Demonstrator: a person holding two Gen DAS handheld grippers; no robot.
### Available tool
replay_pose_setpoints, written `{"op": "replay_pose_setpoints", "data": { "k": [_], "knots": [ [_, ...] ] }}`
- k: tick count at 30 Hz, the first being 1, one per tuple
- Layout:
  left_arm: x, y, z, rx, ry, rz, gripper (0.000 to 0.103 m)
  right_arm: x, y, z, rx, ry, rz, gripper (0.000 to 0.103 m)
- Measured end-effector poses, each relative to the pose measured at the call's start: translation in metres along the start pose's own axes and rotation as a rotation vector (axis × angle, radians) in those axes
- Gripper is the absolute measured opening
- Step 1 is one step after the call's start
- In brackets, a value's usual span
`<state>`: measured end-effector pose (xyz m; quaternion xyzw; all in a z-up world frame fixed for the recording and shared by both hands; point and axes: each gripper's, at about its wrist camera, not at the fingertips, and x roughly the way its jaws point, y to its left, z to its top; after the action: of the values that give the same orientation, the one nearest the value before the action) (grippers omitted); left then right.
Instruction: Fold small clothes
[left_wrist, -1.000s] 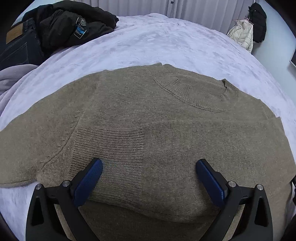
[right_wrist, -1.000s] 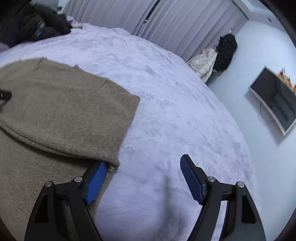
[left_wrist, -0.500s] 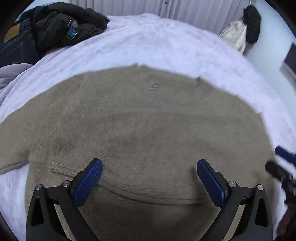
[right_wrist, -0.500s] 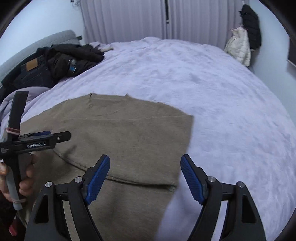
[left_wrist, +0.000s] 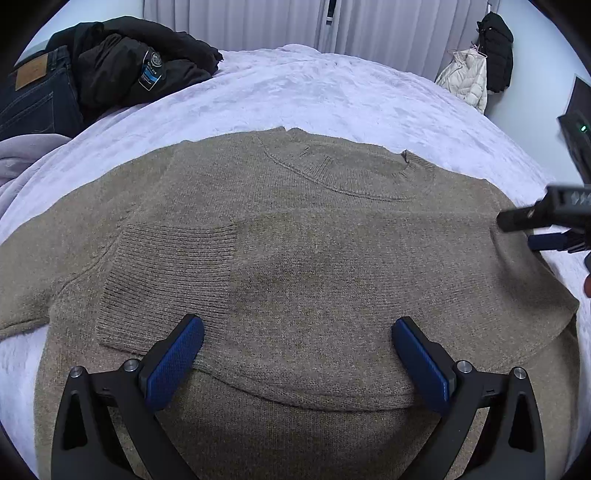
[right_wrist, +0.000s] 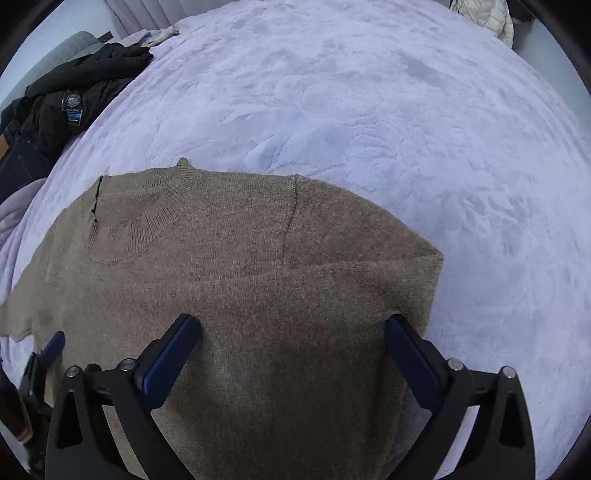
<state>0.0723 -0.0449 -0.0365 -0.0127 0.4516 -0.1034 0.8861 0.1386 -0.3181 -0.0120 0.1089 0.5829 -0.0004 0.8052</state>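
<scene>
A tan knit sweater (left_wrist: 314, 266) lies flat on the lavender bed cover (left_wrist: 332, 99), collar (left_wrist: 351, 177) at the far side. One sleeve is folded across the chest, and its ribbed cuff (left_wrist: 166, 273) lies left of centre. My left gripper (left_wrist: 295, 328) hovers open over the folded sleeve's near edge with nothing pinched. My right gripper (right_wrist: 291, 325) points steeply down over the sweater's (right_wrist: 258, 277) right part. Its jaws are opening wide and only flat knit lies under them. The right gripper (left_wrist: 546, 225) also shows at the right edge of the left wrist view.
A black jacket (left_wrist: 140, 62) and dark jeans (left_wrist: 33, 96) are piled at the bed's far left corner. A white puffer coat (left_wrist: 465, 77) and a black coat (left_wrist: 496, 44) hang by the curtain. Bare bed cover (right_wrist: 424, 129) spreads beyond and right of the sweater.
My right gripper swung left from the sweater's right edge to over the sweater, tipped further down, and its jaws widened. It came into the left wrist view at the right edge.
</scene>
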Motion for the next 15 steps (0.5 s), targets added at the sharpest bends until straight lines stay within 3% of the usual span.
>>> {"op": "replay_pose_setpoints", "data": {
  "k": [4,7,10,12,15],
  "knots": [
    [-0.001,0.001,-0.001,0.000,0.001,0.000,0.103,-0.019,0.004,-0.010,0.024,-0.068,0.077,0.102],
    [-0.003,0.002,0.000,0.001,0.010,-0.001,0.103,-0.004,0.011,-0.033,0.001,-0.022,-0.025,0.102],
    [-0.018,0.008,0.005,-0.011,0.025,0.005,0.103,-0.014,0.038,-0.078,-0.146,-0.095,-0.173,0.102],
    [-0.037,0.019,0.009,-0.062,-0.023,-0.002,0.103,-0.025,0.057,-0.105,-0.236,-0.148,-0.269,0.102],
    [-0.045,0.031,0.019,-0.110,-0.053,0.029,0.103,-0.042,0.070,-0.119,-0.251,-0.203,-0.289,0.102]
  ]
}}
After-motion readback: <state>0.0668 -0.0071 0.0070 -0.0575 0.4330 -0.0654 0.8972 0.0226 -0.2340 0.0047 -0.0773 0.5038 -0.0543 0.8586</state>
